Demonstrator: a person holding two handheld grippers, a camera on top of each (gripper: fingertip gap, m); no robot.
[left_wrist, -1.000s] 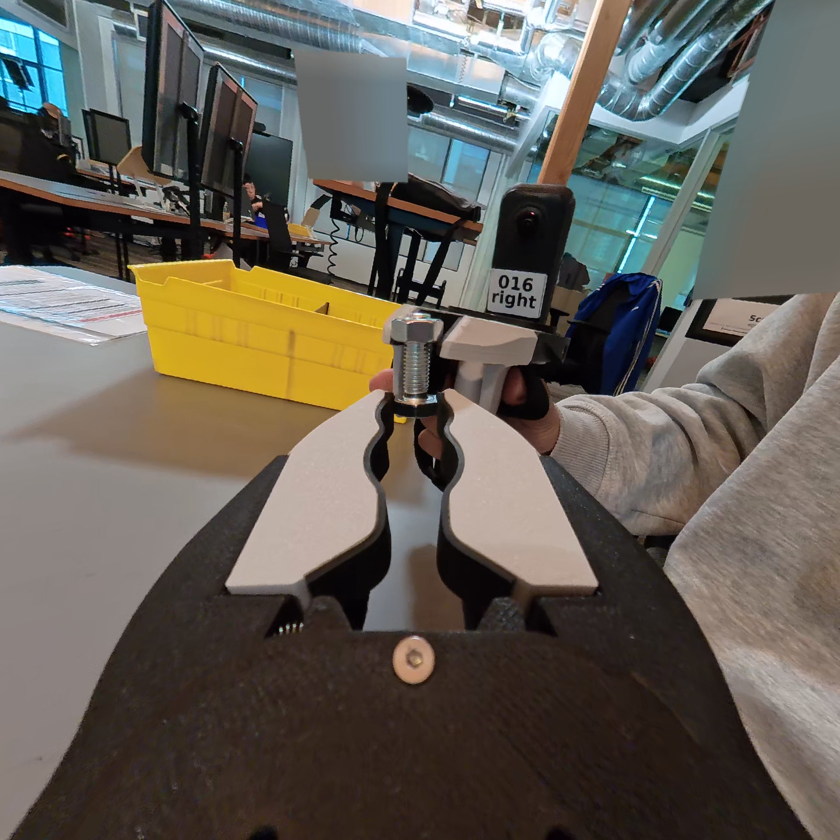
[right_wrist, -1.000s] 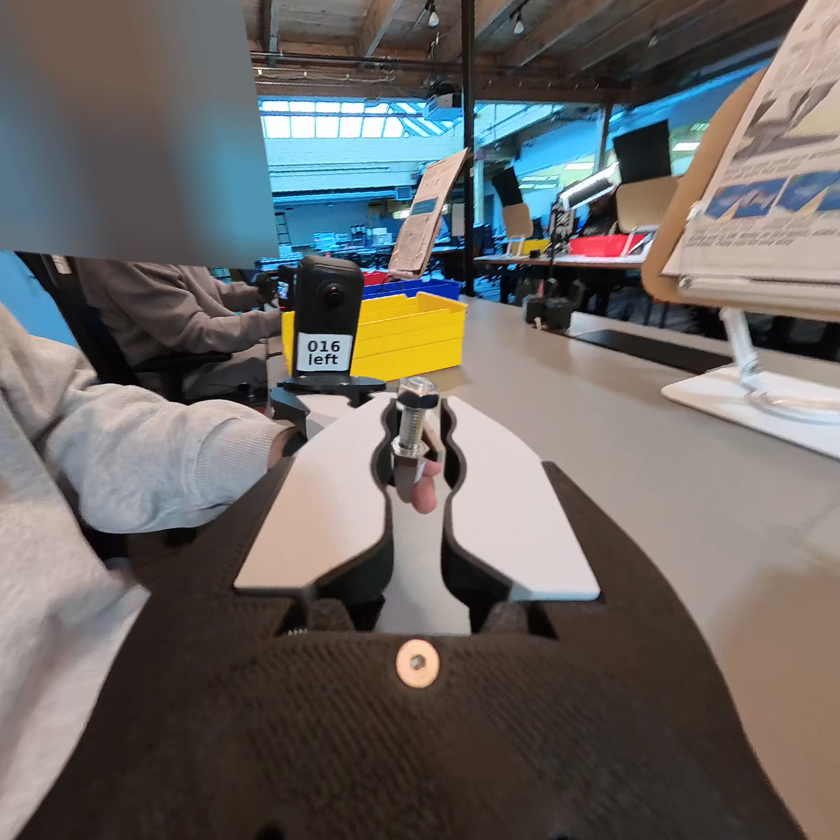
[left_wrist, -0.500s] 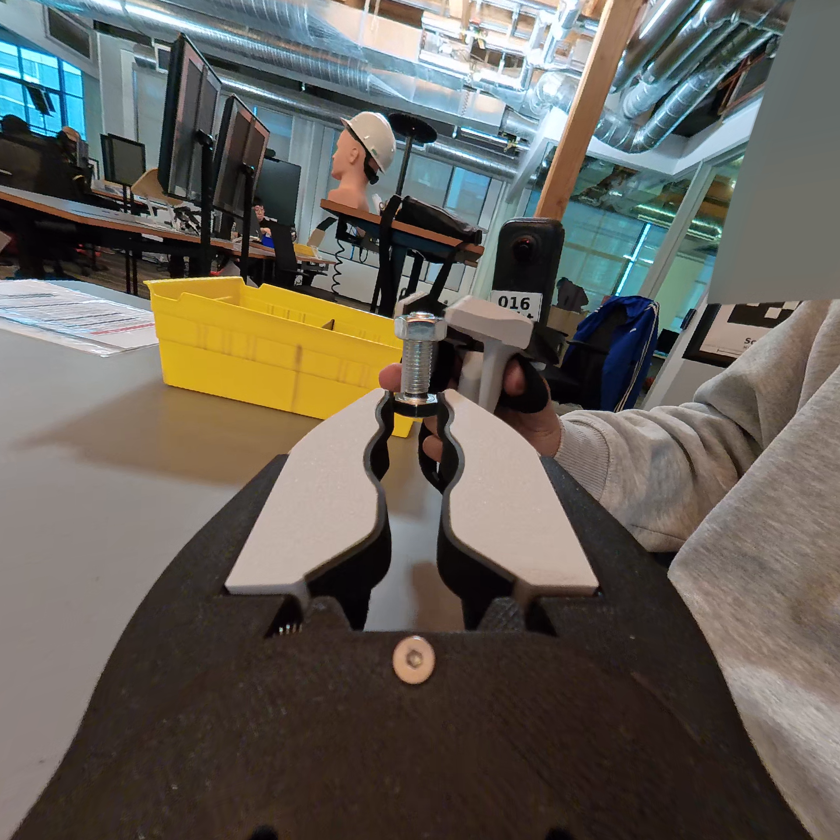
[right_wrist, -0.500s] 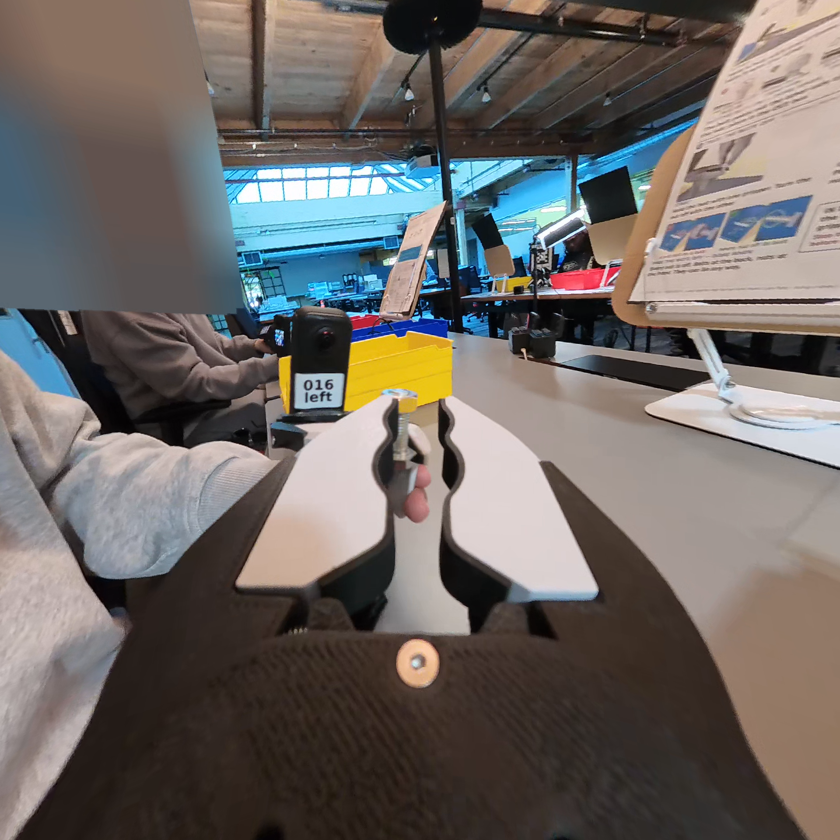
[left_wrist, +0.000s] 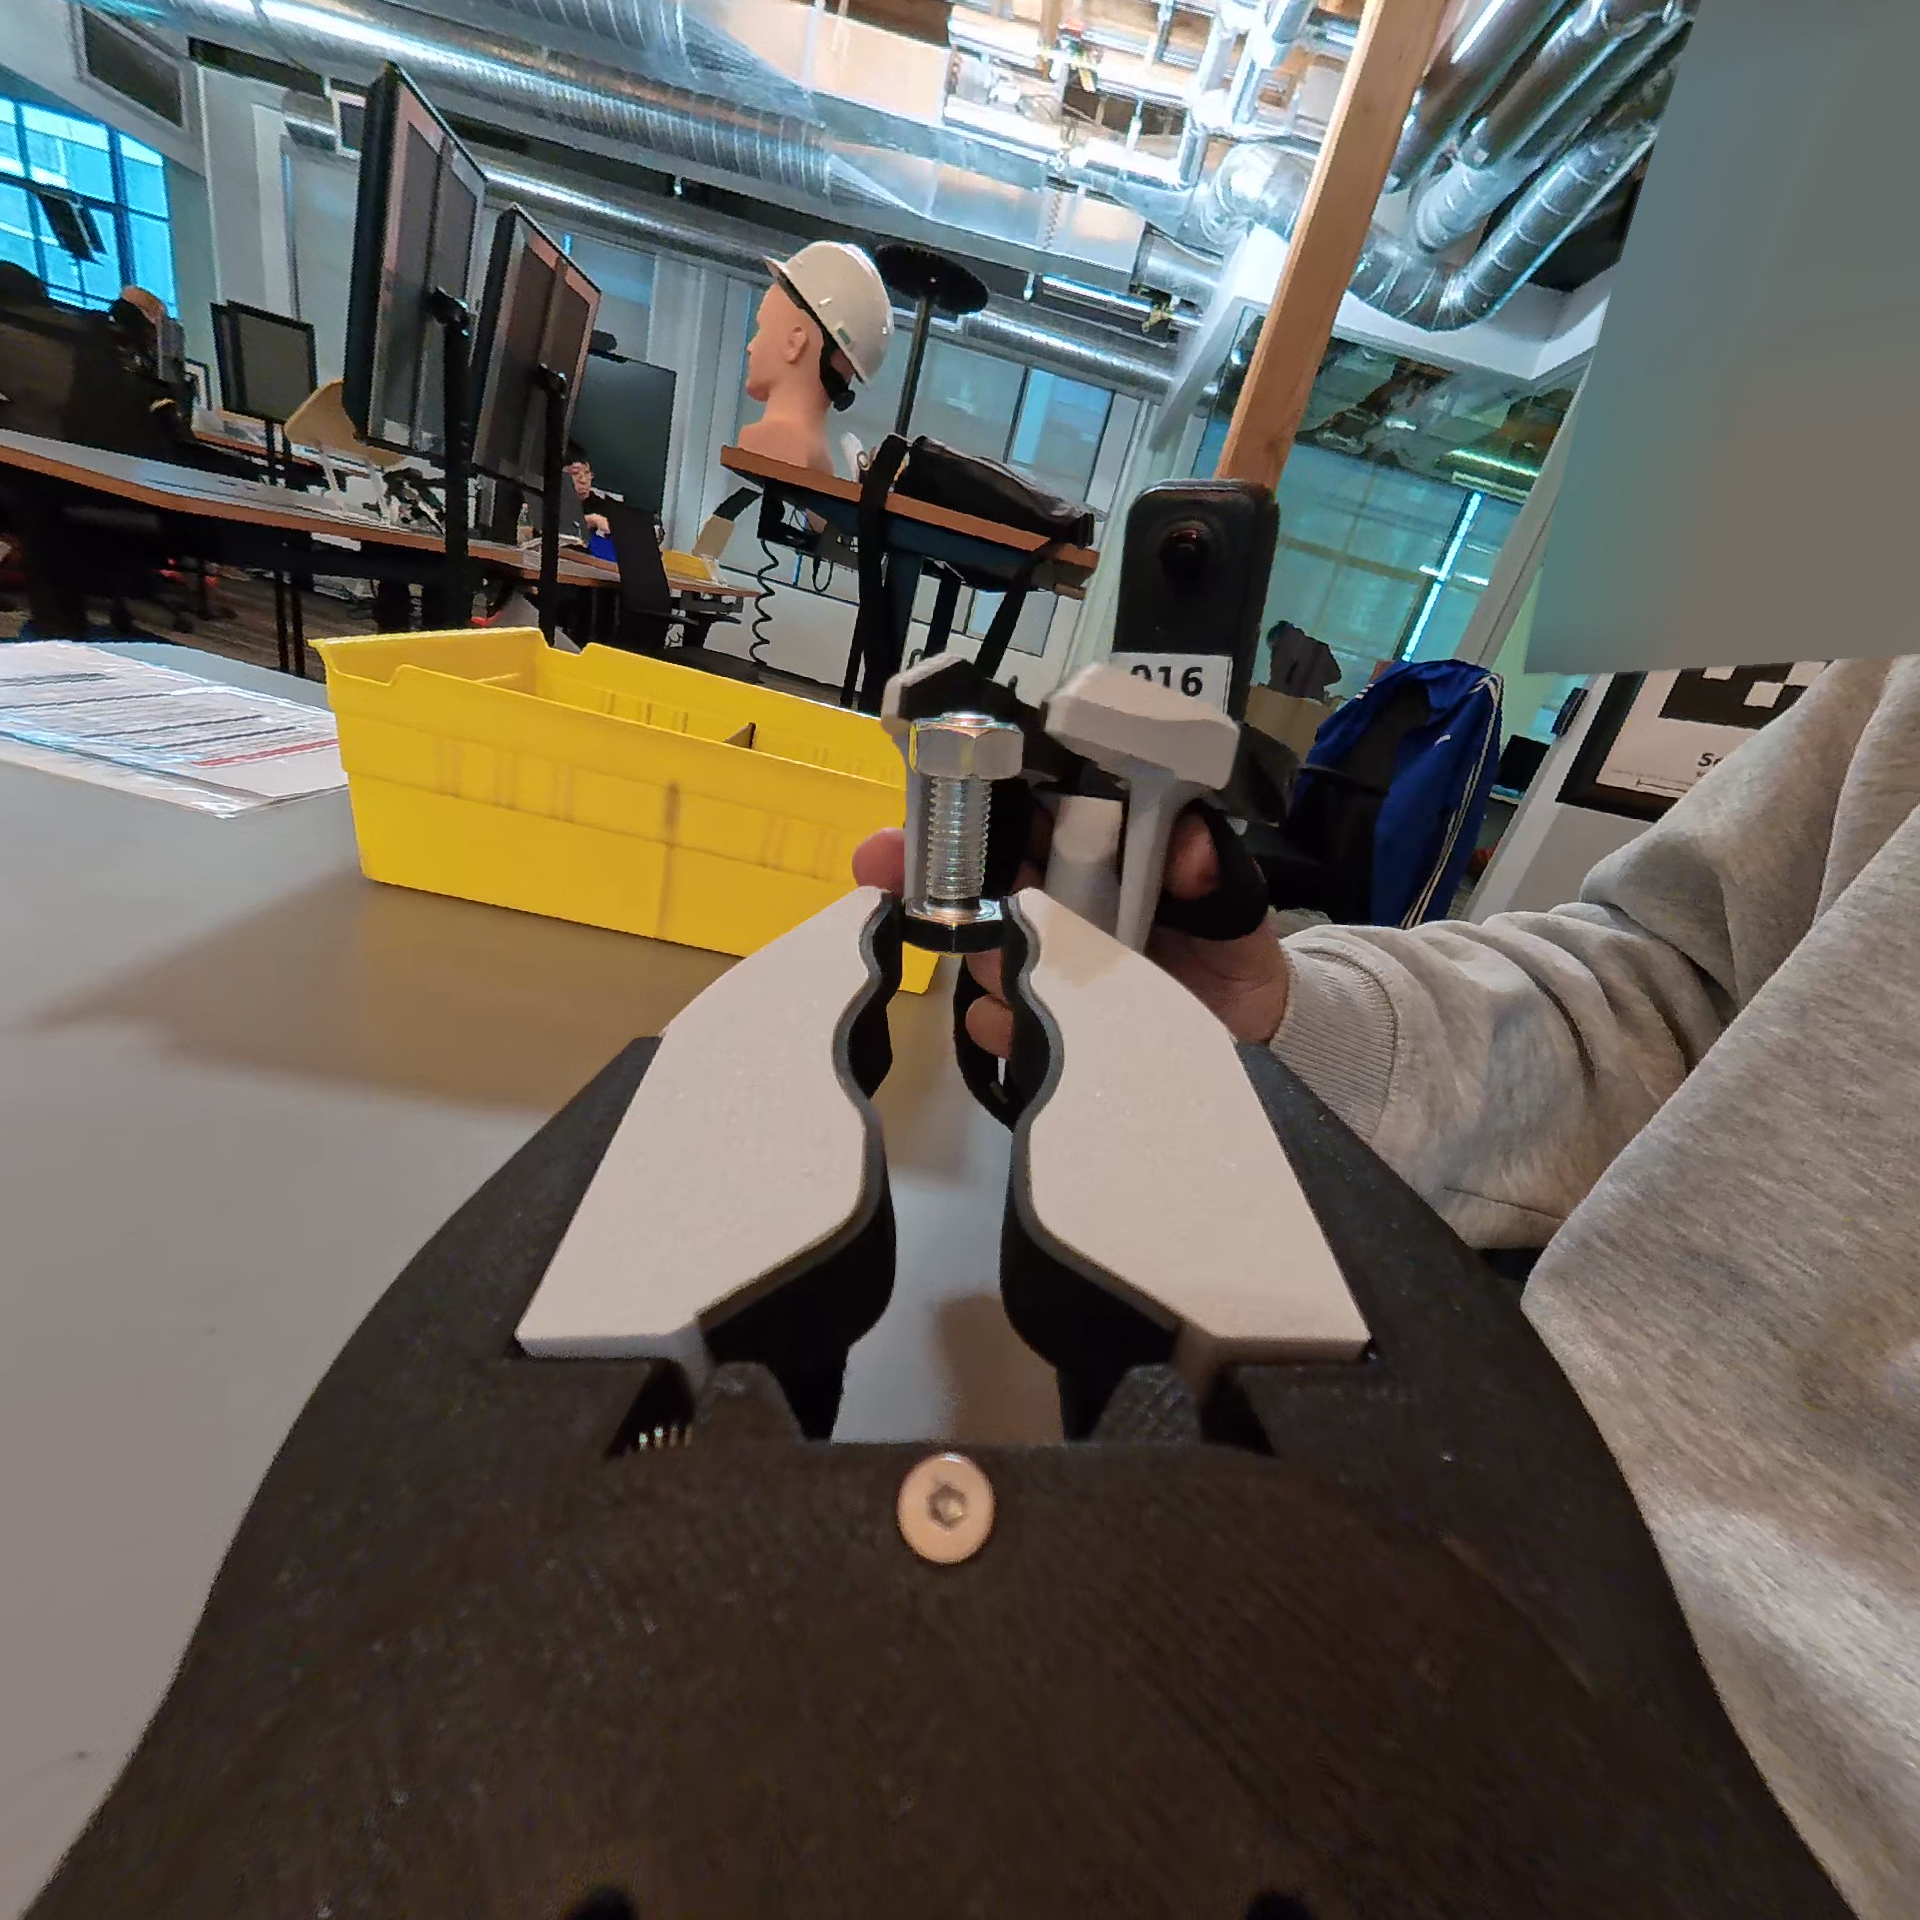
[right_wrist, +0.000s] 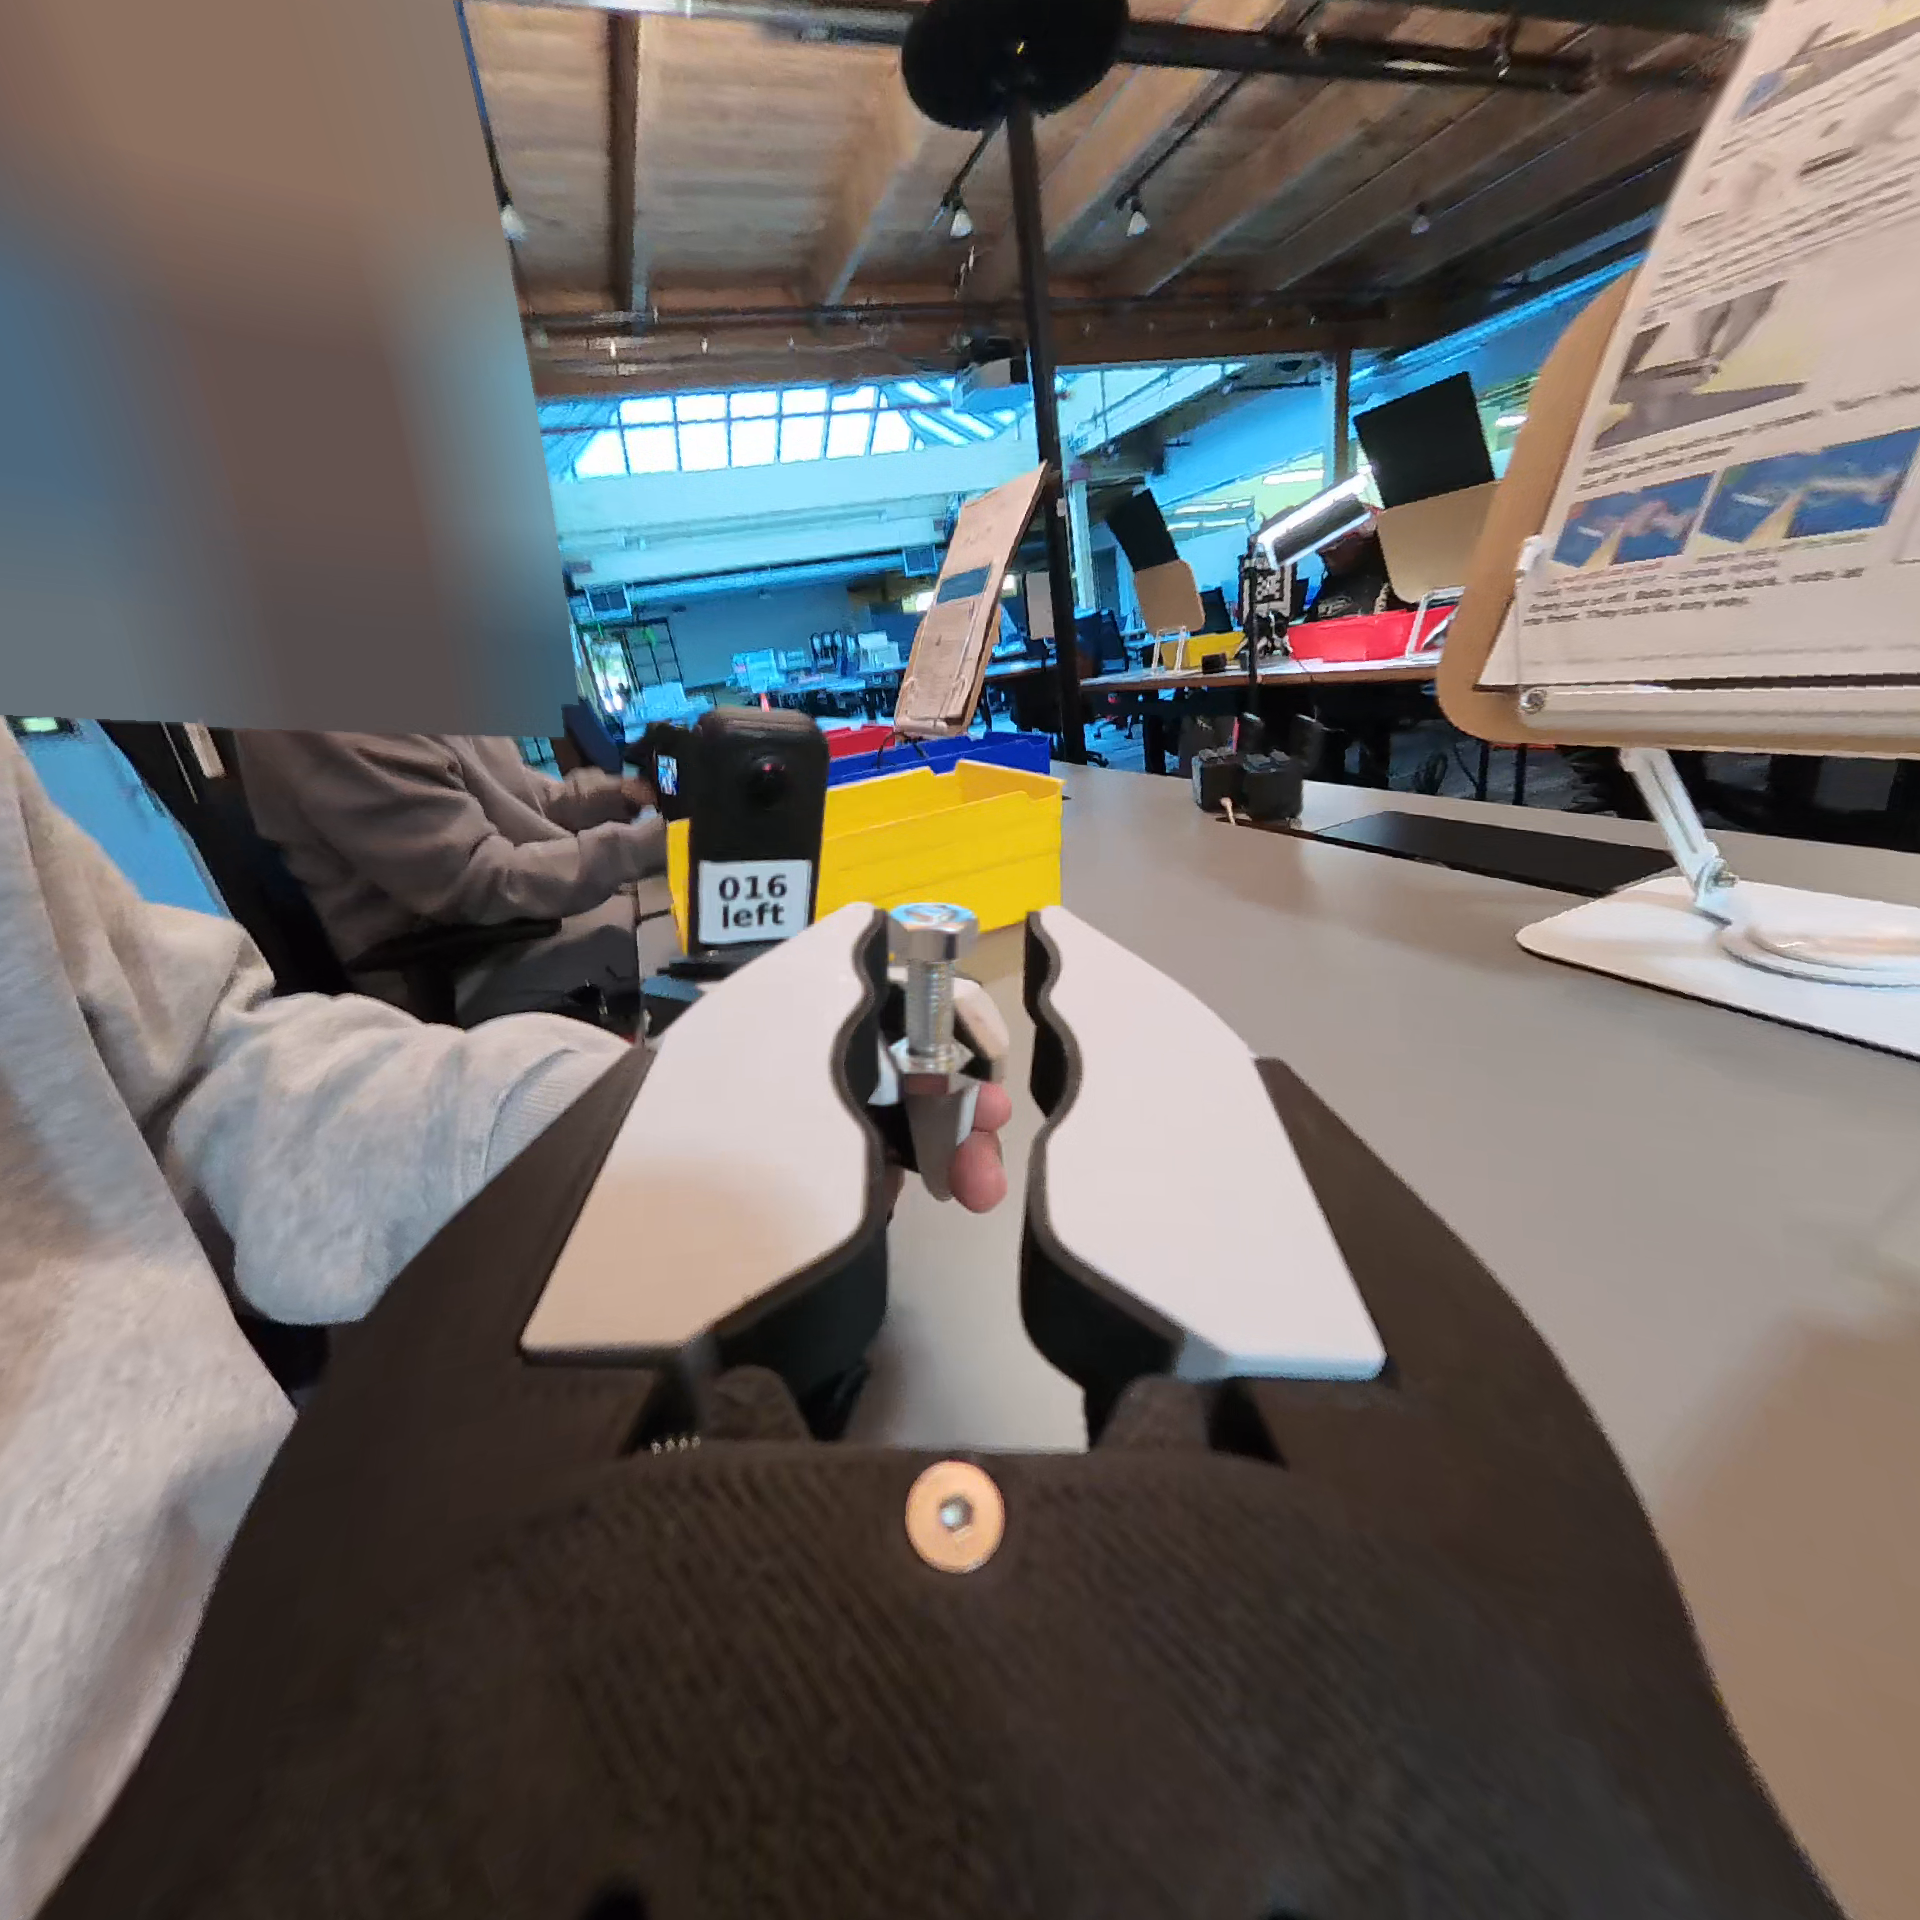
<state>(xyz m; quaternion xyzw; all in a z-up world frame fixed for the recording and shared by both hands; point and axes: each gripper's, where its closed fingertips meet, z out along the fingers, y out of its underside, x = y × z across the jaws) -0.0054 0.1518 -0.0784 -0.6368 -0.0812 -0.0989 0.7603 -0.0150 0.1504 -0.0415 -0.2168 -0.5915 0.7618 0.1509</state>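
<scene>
My left gripper (left_wrist: 951, 925) is shut on a silver nut (left_wrist: 949, 914) at the lower end of an upright silver bolt (left_wrist: 961, 821), held above the grey table (left_wrist: 260, 1143). The right gripper's fingers (left_wrist: 1132, 727) show just behind the bolt head, held in a hand with a grey sleeve. In the right wrist view my right gripper (right_wrist: 945, 935) is open. The bolt (right_wrist: 933, 987) stands in the gap between its fingertips, closer to the left finger. The left gripper's tips hold the nut (right_wrist: 930, 1060) below.
A yellow divided bin (left_wrist: 623, 779) stands on the table beyond the grippers, with a laminated sheet (left_wrist: 156, 727) to its left. A clipboard with an instruction sheet (right_wrist: 1714, 468) on a white stand (right_wrist: 1766, 956) is at the right. A seated person in grey (right_wrist: 436, 821) is behind. My left and right fingertips are right by each other.
The right gripper has shifted around the bolt, so the bolt head now sits level with its fingertips. The left gripper still holds the nut, and both views have tilted slightly upward.
</scene>
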